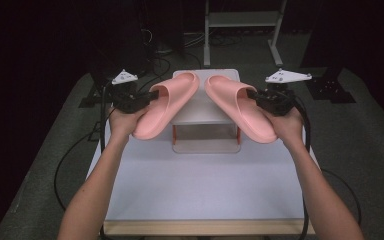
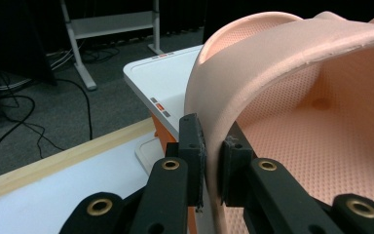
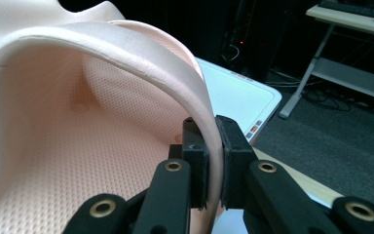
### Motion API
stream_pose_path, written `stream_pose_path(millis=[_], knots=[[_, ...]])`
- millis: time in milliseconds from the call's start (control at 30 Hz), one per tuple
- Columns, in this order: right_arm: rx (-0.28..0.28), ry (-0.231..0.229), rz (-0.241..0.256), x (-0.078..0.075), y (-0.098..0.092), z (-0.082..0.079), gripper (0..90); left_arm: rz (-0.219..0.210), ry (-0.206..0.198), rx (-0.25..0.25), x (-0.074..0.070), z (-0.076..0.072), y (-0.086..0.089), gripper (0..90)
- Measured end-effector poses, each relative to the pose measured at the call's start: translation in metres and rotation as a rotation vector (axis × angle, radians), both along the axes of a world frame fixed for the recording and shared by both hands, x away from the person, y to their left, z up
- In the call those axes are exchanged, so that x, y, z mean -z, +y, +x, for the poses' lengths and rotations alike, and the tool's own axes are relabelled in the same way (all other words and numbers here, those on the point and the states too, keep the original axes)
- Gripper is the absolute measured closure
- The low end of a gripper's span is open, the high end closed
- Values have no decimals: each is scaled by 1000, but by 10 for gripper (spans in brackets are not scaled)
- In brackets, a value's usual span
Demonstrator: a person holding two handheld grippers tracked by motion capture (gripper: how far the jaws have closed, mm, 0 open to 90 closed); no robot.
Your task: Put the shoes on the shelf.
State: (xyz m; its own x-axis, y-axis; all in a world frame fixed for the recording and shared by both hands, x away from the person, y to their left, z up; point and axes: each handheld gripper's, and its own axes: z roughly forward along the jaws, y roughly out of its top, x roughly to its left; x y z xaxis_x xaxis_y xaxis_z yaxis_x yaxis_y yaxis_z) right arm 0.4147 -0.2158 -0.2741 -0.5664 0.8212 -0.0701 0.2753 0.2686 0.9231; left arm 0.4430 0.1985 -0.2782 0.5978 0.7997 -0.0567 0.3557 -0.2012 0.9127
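Observation:
Two pink foam slide sandals hang in the air over a small white two-tier rack point(image 1: 200, 107). My left gripper point(image 1: 147, 96) is shut on the strap edge of the left sandal point(image 1: 167, 102); in the left gripper view the strap point(image 2: 253, 63) is pinched between the gripper's point(image 2: 213, 168) black pads. My right gripper point(image 1: 256, 96) is shut on the strap edge of the right sandal point(image 1: 240, 107); the right gripper view has the strap point(image 3: 141, 58) clamped in that gripper point(image 3: 214, 161). The toes of both sandals point away from me and inward over the rack's top.
The rack point(image 2: 160, 78) has orange legs point(image 1: 174, 134) and stands at the far middle of the white table point(image 1: 200, 185). Black cables point(image 1: 75, 155) trail on the grey floor at the left. A metal frame stand point(image 1: 242, 20) is beyond the table.

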Motion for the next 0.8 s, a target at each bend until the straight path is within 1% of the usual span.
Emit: stream_pose_path(millis=[300,500,533,633,700,800], knots=[[22,12,6,-1,2,13,834,-9,10,-17,-1,14,-1,826],[29,24,8,0,4,20,834,-10,12,-19,0,20,-5,826],[32,20,9,0,4,21,834,-9,14,-18,0,21,-6,825],[37,24,14,0,5,25,834,-15,17,-18,0,24,-8,826],[42,23,14,-1,6,27,834,-5,16,-24,0,26,-9,825],[49,21,9,-2,7,30,834,-6,16,-27,0,29,-10,825]])
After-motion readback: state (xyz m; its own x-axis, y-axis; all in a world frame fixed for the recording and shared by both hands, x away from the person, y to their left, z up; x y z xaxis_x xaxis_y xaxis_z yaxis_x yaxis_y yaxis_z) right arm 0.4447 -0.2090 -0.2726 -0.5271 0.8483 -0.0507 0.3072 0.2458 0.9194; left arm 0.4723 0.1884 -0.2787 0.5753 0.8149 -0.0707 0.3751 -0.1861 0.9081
